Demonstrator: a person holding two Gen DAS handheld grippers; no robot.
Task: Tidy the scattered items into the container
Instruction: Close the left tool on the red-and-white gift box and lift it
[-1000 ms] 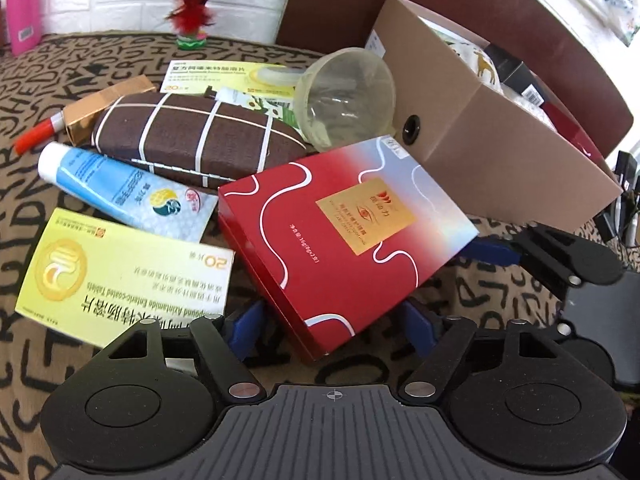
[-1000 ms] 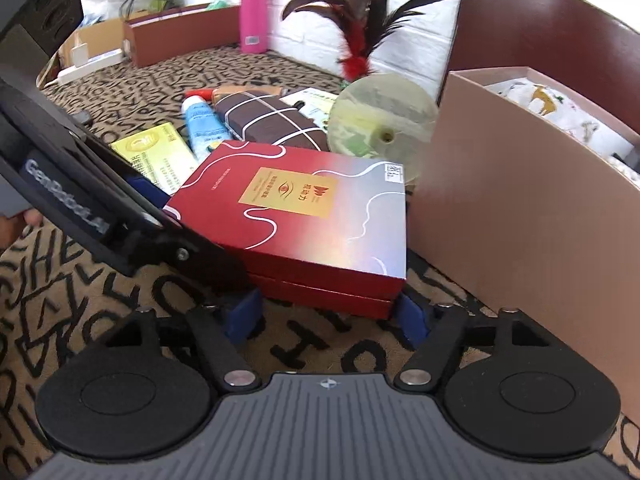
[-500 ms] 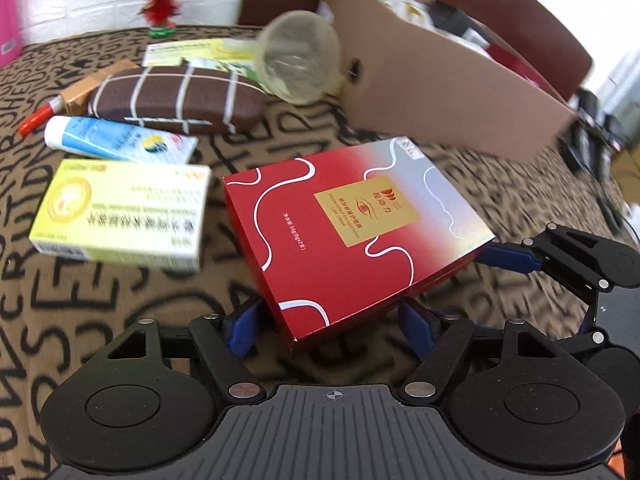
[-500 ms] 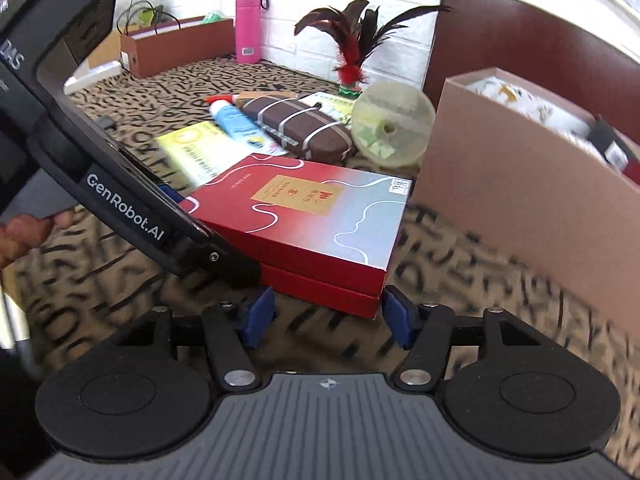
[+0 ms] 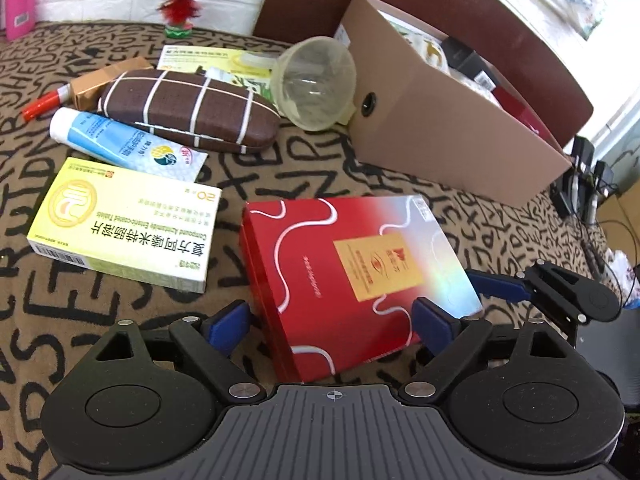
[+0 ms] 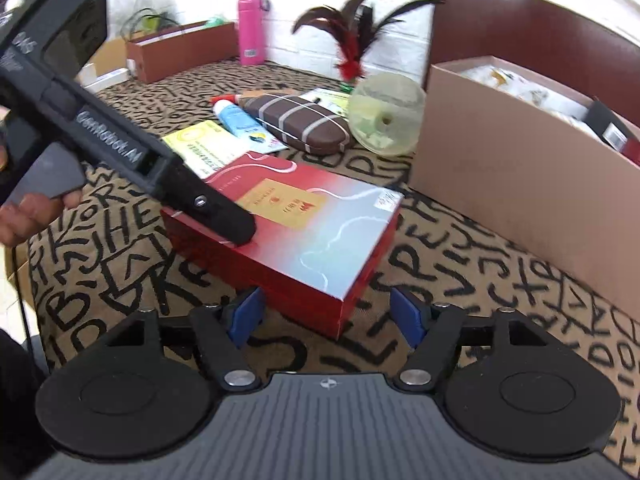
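A flat red box (image 5: 352, 280) with a gold label lies on the letter-patterned cloth, short of the cardboard container (image 5: 440, 120). My left gripper (image 5: 330, 322) straddles its near end. Its jaws are opening and the blue pads stand just off the box's sides. My right gripper (image 6: 327, 316) straddles another corner of the red box (image 6: 304, 232). Its jaws are opening too, with a gap on both sides. The left gripper's finger (image 6: 224, 216) reaches over the box top. The container (image 6: 500, 168) holds several items.
Behind the red box lie a yellow medicine box (image 5: 124, 220), a blue tube (image 5: 120, 144), a brown checked case (image 5: 192, 108), a clear funnel (image 5: 316, 80) against the container, another yellow box (image 5: 200, 56) and a red-capped stick (image 5: 40, 104). A hand (image 6: 24, 216) holds the left gripper.
The red box, held tilted near the container a second ago, has come back towards me and now lies flat on the cloth. Both grippers' jaws have widened off its sides.
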